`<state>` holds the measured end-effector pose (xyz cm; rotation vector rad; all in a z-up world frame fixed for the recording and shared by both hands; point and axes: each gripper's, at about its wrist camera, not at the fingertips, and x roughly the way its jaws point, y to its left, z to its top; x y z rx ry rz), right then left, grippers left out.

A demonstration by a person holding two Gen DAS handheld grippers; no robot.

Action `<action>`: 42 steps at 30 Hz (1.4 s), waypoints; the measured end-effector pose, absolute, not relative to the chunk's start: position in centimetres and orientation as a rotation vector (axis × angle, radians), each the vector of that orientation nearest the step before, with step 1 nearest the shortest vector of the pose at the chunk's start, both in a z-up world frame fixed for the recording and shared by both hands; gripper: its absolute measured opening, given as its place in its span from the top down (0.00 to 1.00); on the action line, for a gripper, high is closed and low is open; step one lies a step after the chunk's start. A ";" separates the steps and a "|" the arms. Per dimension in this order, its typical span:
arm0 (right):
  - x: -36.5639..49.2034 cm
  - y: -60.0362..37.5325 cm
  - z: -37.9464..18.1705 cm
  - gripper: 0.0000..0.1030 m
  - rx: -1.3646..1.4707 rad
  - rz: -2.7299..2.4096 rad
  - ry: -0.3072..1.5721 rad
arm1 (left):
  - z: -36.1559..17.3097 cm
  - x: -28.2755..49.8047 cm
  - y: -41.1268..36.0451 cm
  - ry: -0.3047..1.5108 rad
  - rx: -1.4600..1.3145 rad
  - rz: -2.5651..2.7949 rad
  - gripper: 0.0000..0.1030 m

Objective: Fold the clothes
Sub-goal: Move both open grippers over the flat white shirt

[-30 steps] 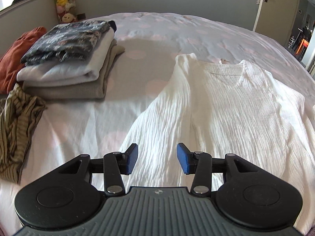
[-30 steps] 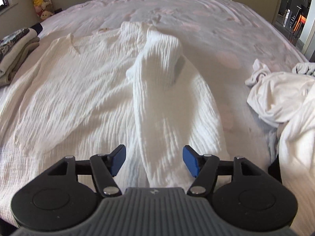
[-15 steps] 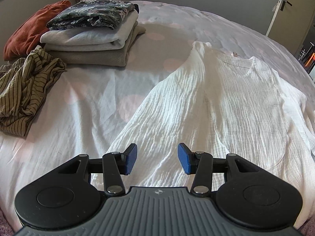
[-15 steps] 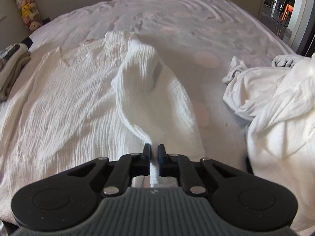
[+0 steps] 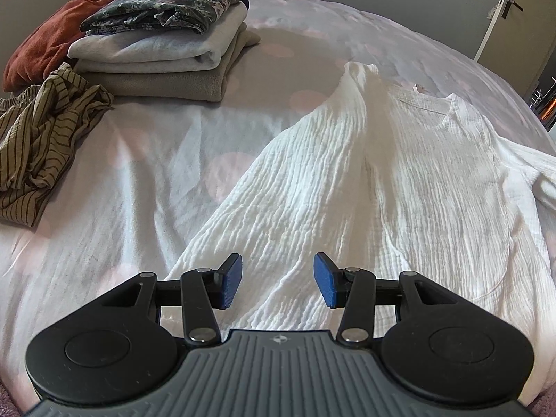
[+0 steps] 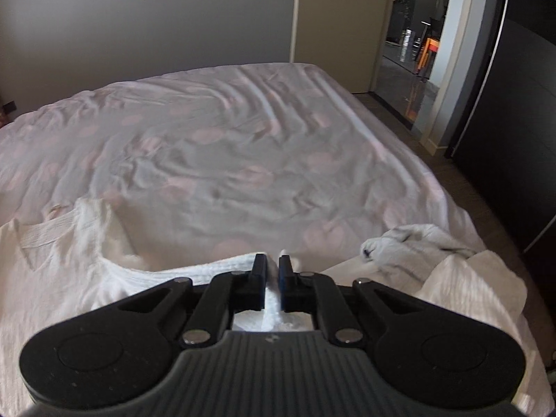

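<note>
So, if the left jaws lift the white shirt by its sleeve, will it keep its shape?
Probably not. The shirt is thin, crinkled cloth that already lies in soft folds on the bed, so it should hang limp. It looks light for its size. The ribbed weave may grip well: the right gripper is shut on a pinch of it.

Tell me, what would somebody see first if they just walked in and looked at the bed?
Probably the big white crinkly shirt spread flat on the bed, with the right gripper shut on a bit of its cloth and the left gripper open over its near edge. Next, the neat stack of folded clothes at the far left, with a crumpled striped garment beside it.
</note>
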<state>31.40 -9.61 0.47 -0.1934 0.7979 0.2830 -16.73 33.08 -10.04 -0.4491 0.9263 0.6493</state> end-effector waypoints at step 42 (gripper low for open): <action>10.0 -3.8 -10.9 0.48 -0.027 0.576 0.883 | -13.7 -17.6 29.0 1.050 -0.261 0.487 0.67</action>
